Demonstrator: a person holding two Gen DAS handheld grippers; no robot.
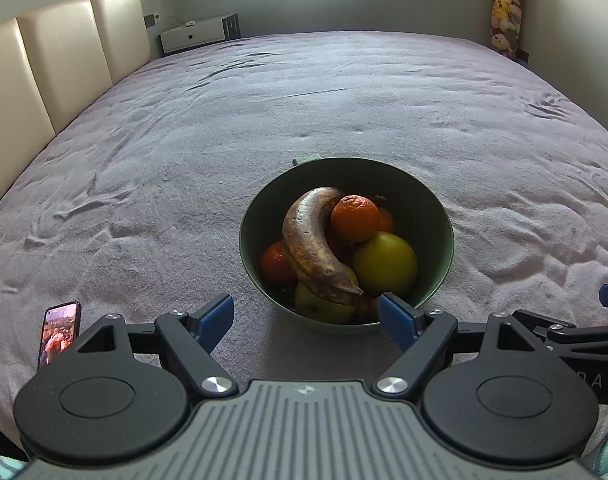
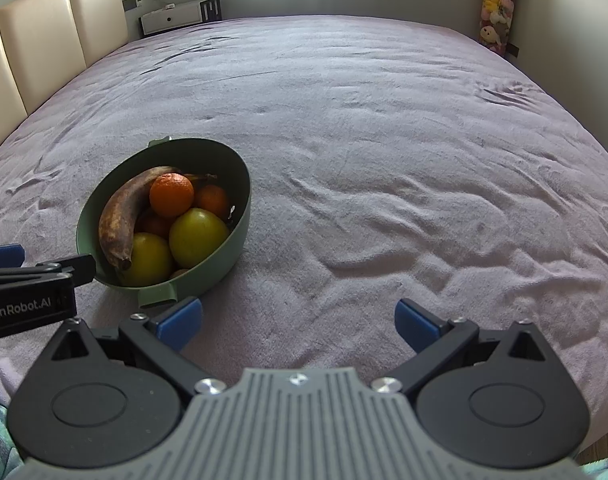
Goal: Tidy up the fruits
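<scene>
Fruit lies heaped in the green bowl (image 1: 436, 216), so the lower pieces hide under the top ones and I cannot count them all; something small and brownish at the near rim is too covered to name. My right gripper (image 2: 297, 322) shows only as a blue tip and black linkage at the edge of the left view. A phone (image 1: 59, 332) with a lit screen lies on the bed (image 1: 304, 100) near my left gripper (image 1: 306, 316), partly cut off by it. A padded headboard (image 1: 63, 60) runs along the left. The bowl sits on the bed just ahead of my left gripper, to the left of my right one. A browned banana (image 1: 312, 244) curves over oranges (image 1: 354, 218) and yellow-green apples (image 1: 386, 264). Both grippers are spread wide, holding nothing.
</scene>
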